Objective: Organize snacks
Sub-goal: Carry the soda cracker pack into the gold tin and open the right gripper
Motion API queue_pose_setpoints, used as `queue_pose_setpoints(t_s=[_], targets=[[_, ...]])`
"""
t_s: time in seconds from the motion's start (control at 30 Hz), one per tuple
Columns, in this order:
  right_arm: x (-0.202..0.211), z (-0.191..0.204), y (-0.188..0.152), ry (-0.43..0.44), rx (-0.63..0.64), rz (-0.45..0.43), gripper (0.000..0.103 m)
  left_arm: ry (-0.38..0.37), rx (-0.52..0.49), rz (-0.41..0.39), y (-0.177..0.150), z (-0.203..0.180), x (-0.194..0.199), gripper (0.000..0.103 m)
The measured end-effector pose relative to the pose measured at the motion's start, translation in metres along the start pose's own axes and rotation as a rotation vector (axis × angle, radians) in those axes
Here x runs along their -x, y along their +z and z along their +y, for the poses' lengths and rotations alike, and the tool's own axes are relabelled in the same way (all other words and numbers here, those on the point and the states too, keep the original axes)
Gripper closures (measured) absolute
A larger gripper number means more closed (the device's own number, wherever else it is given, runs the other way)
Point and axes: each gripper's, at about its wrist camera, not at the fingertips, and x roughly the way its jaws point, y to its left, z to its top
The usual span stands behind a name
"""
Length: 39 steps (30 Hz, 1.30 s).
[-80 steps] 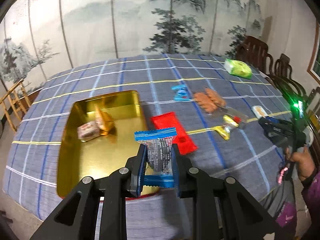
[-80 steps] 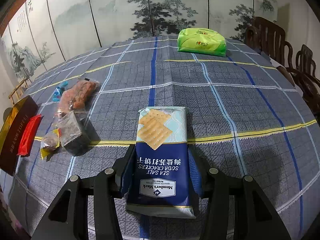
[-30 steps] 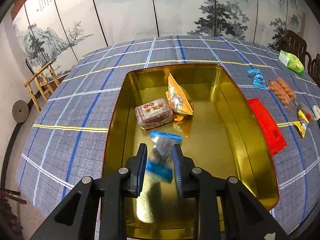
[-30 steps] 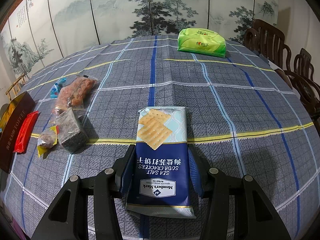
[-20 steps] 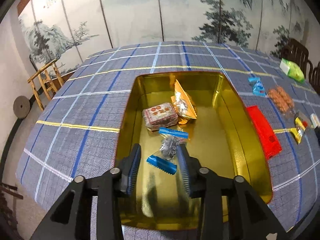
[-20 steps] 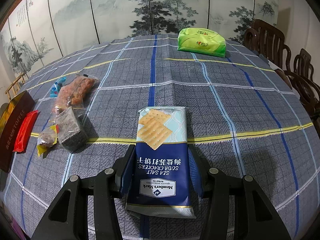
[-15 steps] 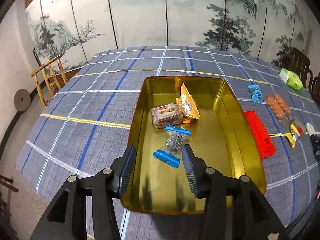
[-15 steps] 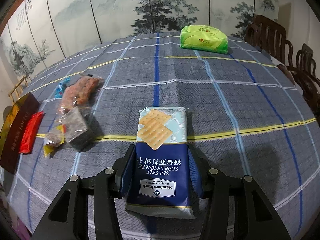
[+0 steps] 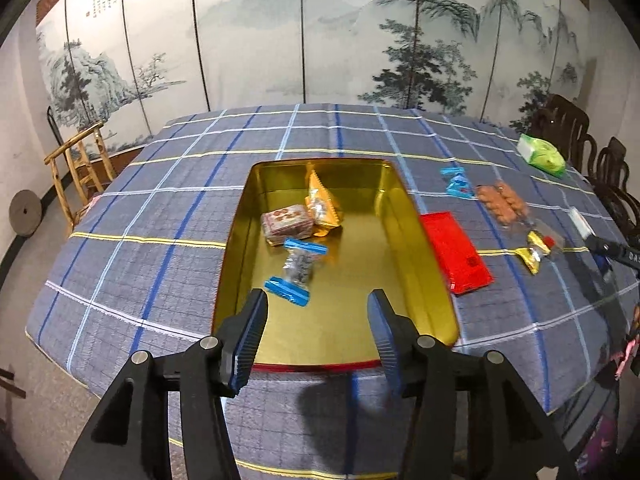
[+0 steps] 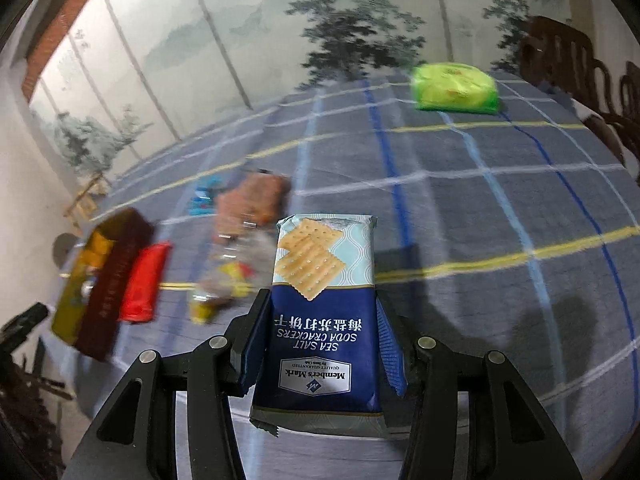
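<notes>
A gold tin [image 9: 412, 236] sits on the checked tablecloth and holds a blue-ended clear snack packet [image 9: 298, 270], a pink printed packet [image 9: 287, 222] and an orange packet [image 9: 322, 204]. My left gripper [image 9: 318, 326] hovers over the tin's near end, its jaws opening with nothing between them. My right gripper [image 10: 320, 340] is shut on a blue pack of soda crackers [image 10: 322, 304], lifted above the cloth. In the right wrist view the tin [image 10: 86, 280] appears blurred at the far left.
Right of the tin lie a red packet [image 9: 456, 256], a blue packet [image 9: 456, 182], a bag of orange-brown snacks [image 9: 504, 202] and a yellow-wrapped sweet [image 9: 534, 250]. A green pack [image 9: 542, 154] sits at the far right edge. Dark chairs [image 9: 568, 128] stand beyond; a wooden rack [image 9: 80, 164] stands left.
The left gripper let go of the blue-ended packet, which now lies in the tin, and drew back and up while spreading its jaws. The right gripper lifted the cracker pack and swung left.
</notes>
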Motion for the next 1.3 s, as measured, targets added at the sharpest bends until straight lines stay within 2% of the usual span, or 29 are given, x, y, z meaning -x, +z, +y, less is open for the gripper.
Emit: queue_pose_setpoints(t_s=[0.23, 0.33, 0.47, 0.6, 0.83, 1.0, 1.3], targets=[[-0.005, 0.084, 0.019, 0.192, 0.071, 0.013, 0.053, 0.002, 0.011, -0.025, 0.001, 0.003, 0.015, 0.049], [-0.020, 0.129, 0.030, 0.283, 0.092, 0.036, 0.053, 0.003, 0.014, -0.024, -0.001, 0.008, 0.018, 0.046], [-0.042, 0.179, 0.041, 0.360, 0.124, 0.074, 0.053, 0.008, 0.011, -0.025, -0.005, 0.011, 0.023, 0.045], [-0.079, 0.224, 0.052, 0.380, 0.148, 0.129, 0.053, 0.005, 0.010, -0.032, -0.007, 0.016, 0.028, 0.045], [-0.138, 0.270, 0.056, 0.357, 0.125, 0.215, 0.053, 0.001, 0.010, -0.045, -0.008, 0.025, 0.032, 0.041], [-0.162, 0.282, 0.058, 0.333, 0.107, 0.244, 0.053, -0.003, 0.012, -0.041, -0.009, 0.032, 0.031, 0.041], [-0.178, 0.290, 0.056, 0.312, 0.097, 0.271, 0.052, -0.025, 0.035, -0.029, -0.010, 0.040, 0.025, 0.041]])
